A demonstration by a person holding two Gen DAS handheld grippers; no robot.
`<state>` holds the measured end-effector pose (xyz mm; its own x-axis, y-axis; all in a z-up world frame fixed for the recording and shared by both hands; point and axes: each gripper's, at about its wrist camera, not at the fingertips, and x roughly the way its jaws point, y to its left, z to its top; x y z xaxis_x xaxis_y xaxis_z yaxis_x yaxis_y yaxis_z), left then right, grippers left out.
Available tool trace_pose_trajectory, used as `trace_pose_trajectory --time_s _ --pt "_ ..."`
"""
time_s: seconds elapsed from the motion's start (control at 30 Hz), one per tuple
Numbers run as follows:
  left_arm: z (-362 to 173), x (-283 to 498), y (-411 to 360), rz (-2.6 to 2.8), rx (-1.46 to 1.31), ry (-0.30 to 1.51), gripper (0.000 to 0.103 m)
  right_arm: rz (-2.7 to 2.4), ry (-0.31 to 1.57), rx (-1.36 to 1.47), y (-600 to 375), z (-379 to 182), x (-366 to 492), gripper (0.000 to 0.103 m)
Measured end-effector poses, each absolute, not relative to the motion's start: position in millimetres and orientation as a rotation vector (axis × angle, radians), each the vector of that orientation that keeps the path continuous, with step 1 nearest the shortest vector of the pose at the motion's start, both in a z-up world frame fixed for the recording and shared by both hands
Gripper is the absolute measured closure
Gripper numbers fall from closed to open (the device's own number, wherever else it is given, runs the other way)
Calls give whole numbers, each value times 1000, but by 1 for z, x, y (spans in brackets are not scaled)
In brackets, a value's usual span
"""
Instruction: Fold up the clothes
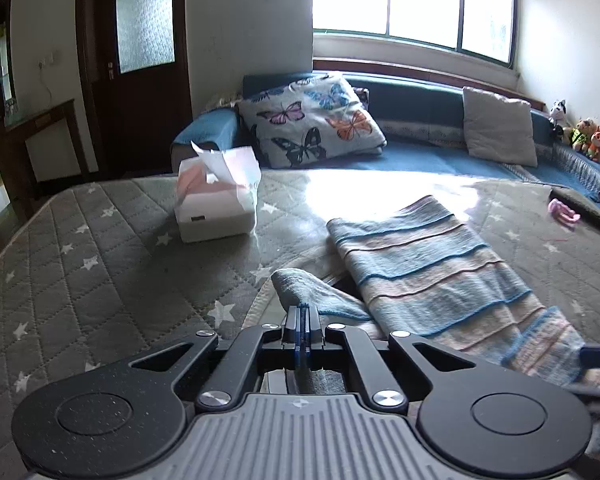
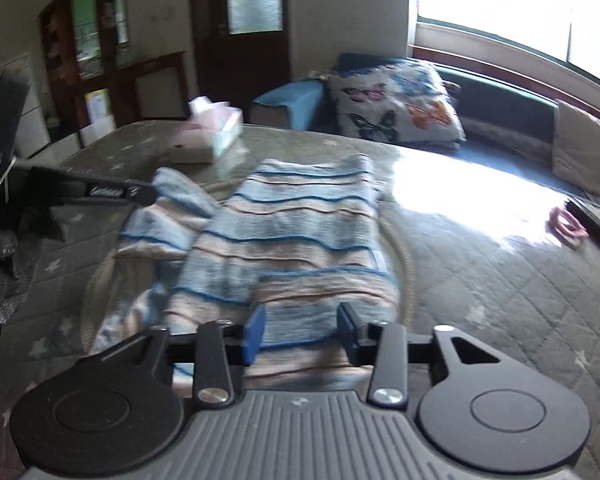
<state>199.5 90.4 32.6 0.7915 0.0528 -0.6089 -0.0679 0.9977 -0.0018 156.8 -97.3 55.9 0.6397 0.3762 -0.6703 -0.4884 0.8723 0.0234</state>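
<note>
While daylight glares off its far half, these things show, largest first:

Counter: a broad surface under a grey quilted cover [image 1: 100,280] with white stars; everything of the task lies on it.

Sofa: blue [image 1: 420,160], just behind the counter below the window, bearing a butterfly cushion [image 1: 312,120] and a plain pale cushion [image 1: 498,126].

Striped garment: a knit in pale blue and beige bands [image 1: 432,276], lying on the counter's near half, right of centre in the left wrist view, its body flat and running away from the cameras. In the right wrist view it fills the middle [image 2: 296,232], and one sleeve [image 2: 172,208] is drawn out to the left.

Tissue box: white and pink [image 1: 216,200], standing on the counter to the left of the garment and well apart from it, a tissue sticking up from its top.

Left tool: fingers pressed together [image 1: 303,312], pinching the cuff end of the sleeve [image 1: 300,286], which is raised a little off the cover. From the right wrist view the same tool reaches in from the left, its tip [image 2: 140,194] at the sleeve's end.

Right tool: fingers apart [image 2: 300,330], with the garment's near hem between them. Whether the pads press on the knit I cannot tell; the view is blurred.

Pink item: small [image 1: 564,210], near the counter's far right edge, too blurred to name.
</note>
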Motion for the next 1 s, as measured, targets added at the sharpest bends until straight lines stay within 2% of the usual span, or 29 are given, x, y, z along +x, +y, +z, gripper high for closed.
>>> trace_pose_trajectory --time_s 0.1,0.17,0.2,0.23,0.33,0.4,0.57,0.77,1.0 --pt "41 189 89 69 -27 639 101 531 731 -209 -81 50 152 49" --pt "44 183 92 78 -36 636 101 532 735 -259 -71 42 151 51" --pt "45 181 94 84 -39 636 101 514 728 -294 -68 38 150 57" --pt "46 178 96 91 -42 635 101 484 715 -332 -66 35 149 70" --pt "47 171 106 119 -59 641 101 432 709 -330 -74 33 151 94" --pt "49 165 113 136 -75 643 101 429 710 -263 -89 40 151 98" --pt "53 138 127 175 -94 640 101 338 641 -178 -135 67 145 101" --pt "59 108 137 213 -117 649 101 279 654 -90 -181 80 139 102" --pt "69 84 133 238 -97 628 101 457 669 -136 -139 68 135 89"
